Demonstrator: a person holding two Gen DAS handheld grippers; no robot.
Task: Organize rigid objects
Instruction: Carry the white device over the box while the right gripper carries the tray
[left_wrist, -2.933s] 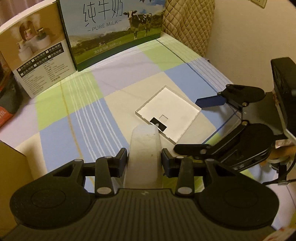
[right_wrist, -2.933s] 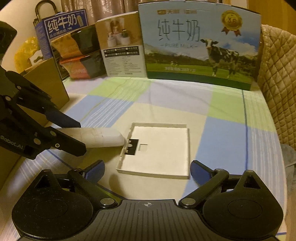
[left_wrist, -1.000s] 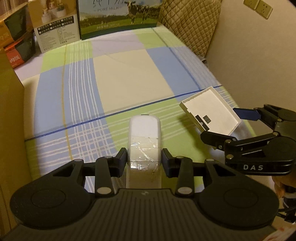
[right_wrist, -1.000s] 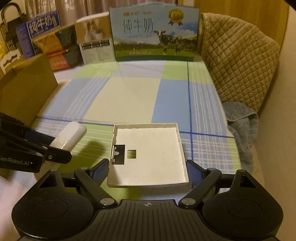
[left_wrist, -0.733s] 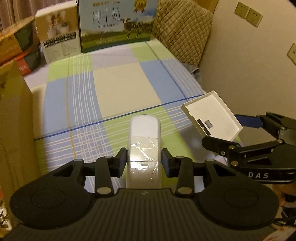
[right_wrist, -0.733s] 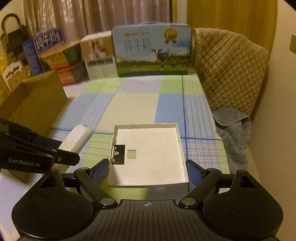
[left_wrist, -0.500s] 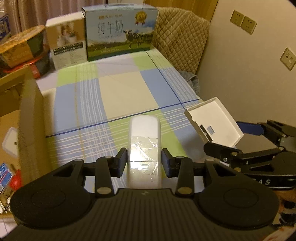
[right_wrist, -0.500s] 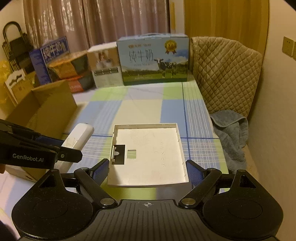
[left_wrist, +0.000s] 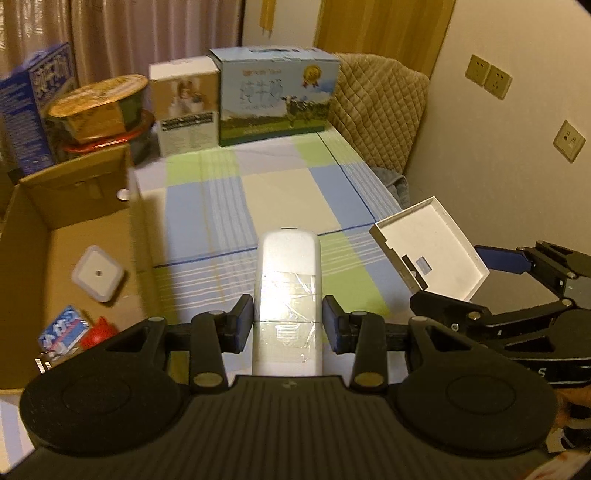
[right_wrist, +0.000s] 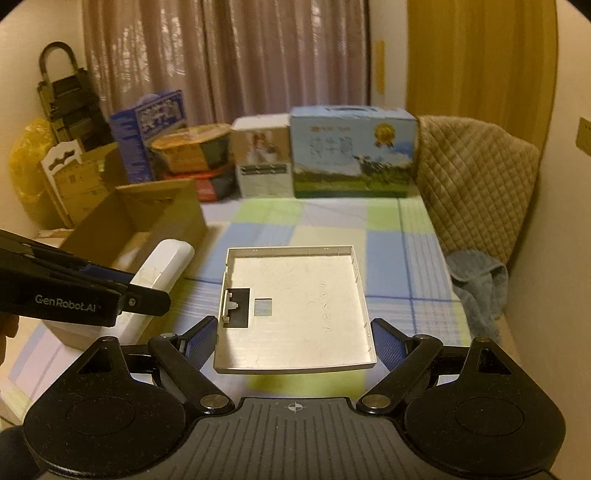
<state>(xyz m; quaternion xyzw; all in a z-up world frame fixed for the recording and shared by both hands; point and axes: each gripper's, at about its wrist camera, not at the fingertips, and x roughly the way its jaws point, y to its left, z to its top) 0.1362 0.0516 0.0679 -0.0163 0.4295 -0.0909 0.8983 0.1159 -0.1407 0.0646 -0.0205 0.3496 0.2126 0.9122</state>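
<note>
Left wrist view: left claw pinches white remote; right claw grips square tray.

We cannot read the blurred print on the milk carton. The cardboard box runs off the left edge, its contents partly hidden. The white remote's rear end disappears behind the gripper body.
</note>
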